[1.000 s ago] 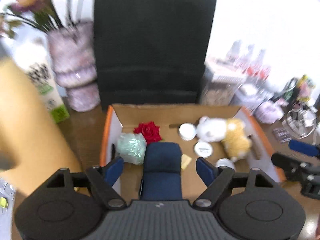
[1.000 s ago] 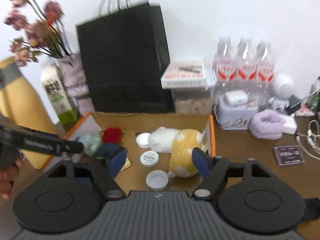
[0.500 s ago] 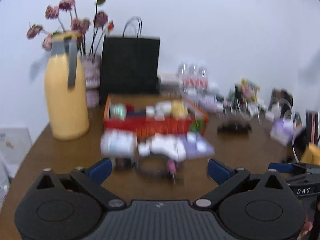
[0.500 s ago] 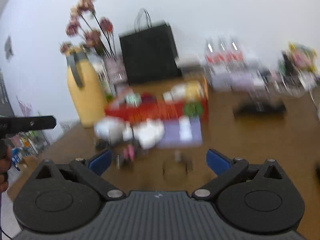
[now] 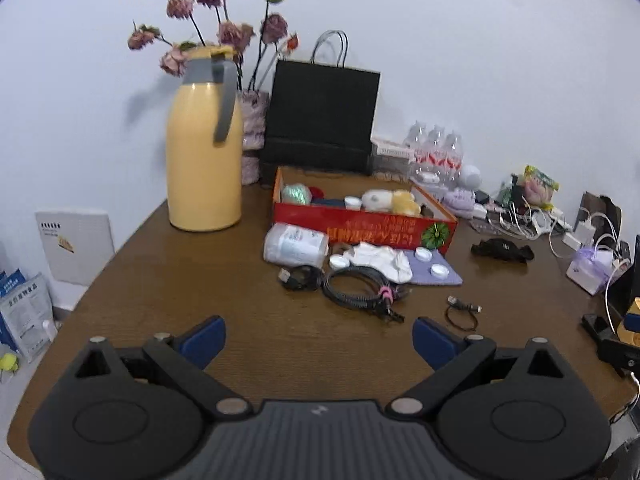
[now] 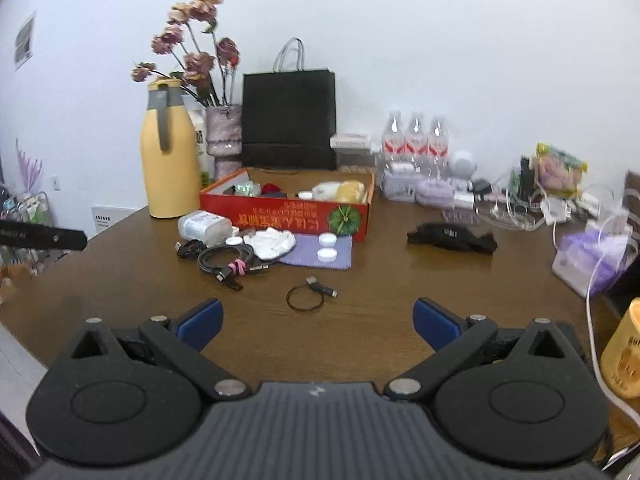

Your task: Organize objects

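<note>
Objects for sorting lie ahead of both grippers, none within reach of the fingers. Left gripper (image 5: 319, 340): fingers spread wide, jaws easing slightly inward, nothing between them, only bare table top (image 5: 160, 280). Right gripper (image 6: 316, 322): fingers fully apart, also empty.

Working outward from the right gripper, the nearest item is a small looped cable (image 6: 310, 294), lying just beyond the gap between the fingers and a little left of centre, its plug end pointing right. From the left gripper the same cable sits off to the right, beyond the right finger. Judgement: the right hand is the better placed for it.

Further out, toward the middle of the table, lies a coiled black cable (image 5: 360, 288) with a pink tie, its long axis running roughly left to right, almost straight ahead of the left gripper. Judgement: that one falls to the left hand.

Behind it, a white cloth (image 5: 382, 260), a purple cloth (image 5: 434, 272) carrying two white caps, and a clear jar (image 5: 294, 246) on its side lie against the near wall of the red box (image 5: 360, 228). The box stands toward the far edge of the table and already holds a plush toy (image 5: 390, 200) and other small items. A black strap (image 6: 452, 238) lies well apart, toward the right edge.
</note>
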{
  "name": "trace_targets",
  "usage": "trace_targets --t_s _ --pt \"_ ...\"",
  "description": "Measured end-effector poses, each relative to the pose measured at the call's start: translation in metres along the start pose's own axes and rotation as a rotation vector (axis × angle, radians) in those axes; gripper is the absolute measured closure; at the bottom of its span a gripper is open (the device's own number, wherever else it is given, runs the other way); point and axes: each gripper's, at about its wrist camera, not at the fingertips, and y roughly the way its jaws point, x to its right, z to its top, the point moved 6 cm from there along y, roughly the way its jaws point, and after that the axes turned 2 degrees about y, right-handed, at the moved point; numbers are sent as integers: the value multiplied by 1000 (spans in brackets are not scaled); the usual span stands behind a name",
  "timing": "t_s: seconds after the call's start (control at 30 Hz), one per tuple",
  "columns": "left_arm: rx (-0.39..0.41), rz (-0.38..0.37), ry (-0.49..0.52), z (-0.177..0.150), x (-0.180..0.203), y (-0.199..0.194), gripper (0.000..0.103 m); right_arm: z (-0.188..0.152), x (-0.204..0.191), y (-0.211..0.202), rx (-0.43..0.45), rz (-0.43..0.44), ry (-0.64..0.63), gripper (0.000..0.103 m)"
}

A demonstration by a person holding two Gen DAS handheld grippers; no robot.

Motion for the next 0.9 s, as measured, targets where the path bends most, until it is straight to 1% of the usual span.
trace_targets --t_s 0.1,0.23,0.27,0.3,0.33,0.4,0.43,0.47,0.5,0.53,0.57,0.6,0.67,0.7,0.73,0.8,0.83,0.87,0.9 --pt "-12 -10 16 -5 0 12 4 -10 -5 19 -41 6 -11 0" --pt "-37 -2 16 -11 -5 49 4 -21 -7 52 -94 -11 -15 0" --pt "-44 2 15 -10 -8 60 5 -21 -8 60 -102 -18 -18 0" --pt "-46 6 16 -6 -10 72 10 -21 -9 70 -109 -21 -20 0" --pt "-38 2 20 -2 -13 82 11 -19 -11 78 -112 -21 -22 0" --pt "-9 -34 36 11 -19 111 11 -14 -13 96 -108 -16 -28 0" --pt "-13 -53 39 18 -23 128 14 -11 -14 105 -110 -21 -33 0" --pt "-33 -68 40 24 -27 148 17 -8 -14 113 -106 -24 -38 0" --pt "-57 -66 39 30 -32 167 28 -5 -15 122 -101 -32 -43 0" --pt "-70 -60 39 35 -35 182 34 -2 -16 132 -98 -43 -51 0" --pt "-77 -83 54 38 -37 196 34 1 -17 141 -96 -47 -62 0" --pt "-80 -127 69 40 -38 208 34 3 -18 148 -98 -47 -71 0" --pt "-103 -190 50 40 -43 225 37 6 -21 163 -105 -36 -82 2" --pt "-125 -211 21 38 -46 232 40 7 -21 169 -111 -26 -84 5" --pt "-151 -219 -9 35 -49 237 46 8 -22 176 -121 -16 -86 6" --pt "-150 -177 -23 32 -50 231 51 8 -23 191 -145 -14 -88 17" --pt "-156 -179 -20 29 -48 222 51 8 -22 196 -152 -22 -91 19" --pt "-152 -209 -18 27 -44 213 49 8 -21 201 -151 -33 -95 19" --pt "-142 -253 -12 24 -41 204 41 8 -20 206 -151 -43 -99 20"
